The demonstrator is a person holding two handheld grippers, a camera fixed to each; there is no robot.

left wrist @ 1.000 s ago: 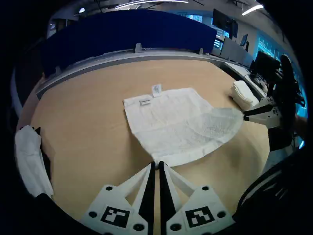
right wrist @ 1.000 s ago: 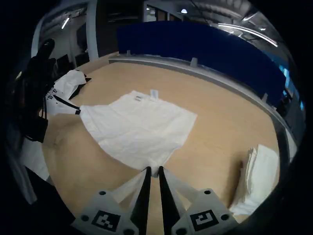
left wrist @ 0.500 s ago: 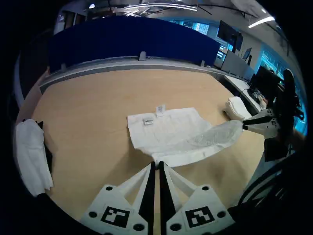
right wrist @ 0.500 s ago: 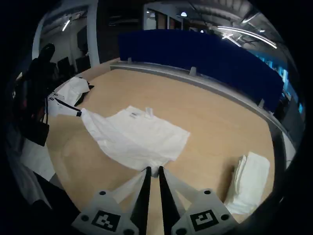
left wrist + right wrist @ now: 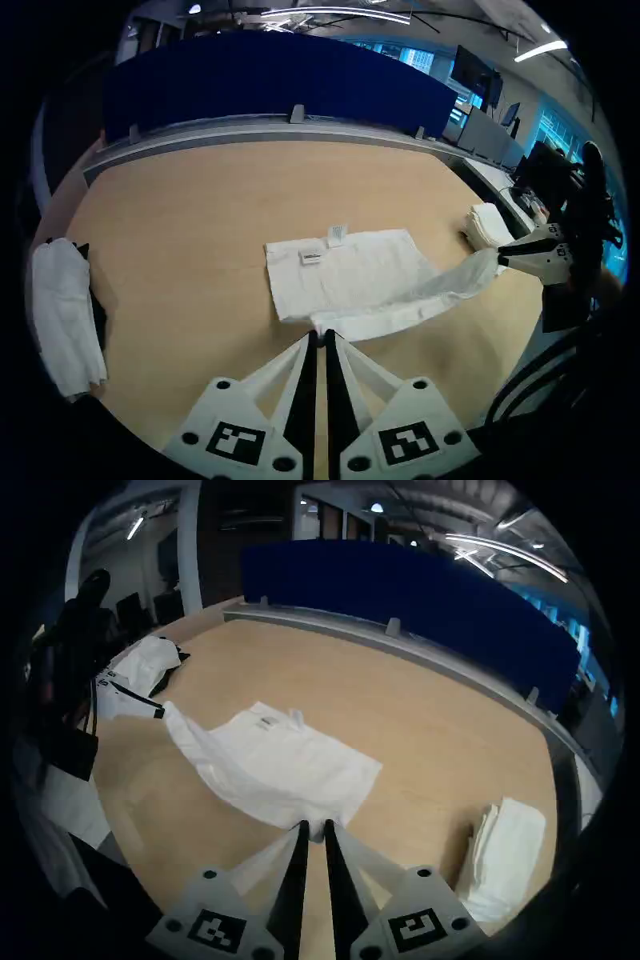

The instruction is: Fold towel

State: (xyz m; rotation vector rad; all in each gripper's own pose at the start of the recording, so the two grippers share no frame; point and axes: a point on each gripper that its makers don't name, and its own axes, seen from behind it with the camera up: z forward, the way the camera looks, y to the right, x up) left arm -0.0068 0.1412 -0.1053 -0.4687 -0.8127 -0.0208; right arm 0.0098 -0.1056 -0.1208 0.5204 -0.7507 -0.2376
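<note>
Left gripper view: left gripper (image 5: 320, 336) pinched nearly closed on the near corner of one towel (image 5: 352, 276) at mid-table (image 5: 200, 208). The towel has two tags (image 5: 338, 233), print too small to read, and one folded stack (image 5: 490, 226) sits far right. Right gripper view: right gripper (image 5: 314, 826) clamped on another towel corner, with one loose white cloth (image 5: 144, 660) far left.

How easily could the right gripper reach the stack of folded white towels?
Probably not yet: the right gripper is shut on a corner of the spread white towel, though bare tabletop separates it from the folded stack.
</note>
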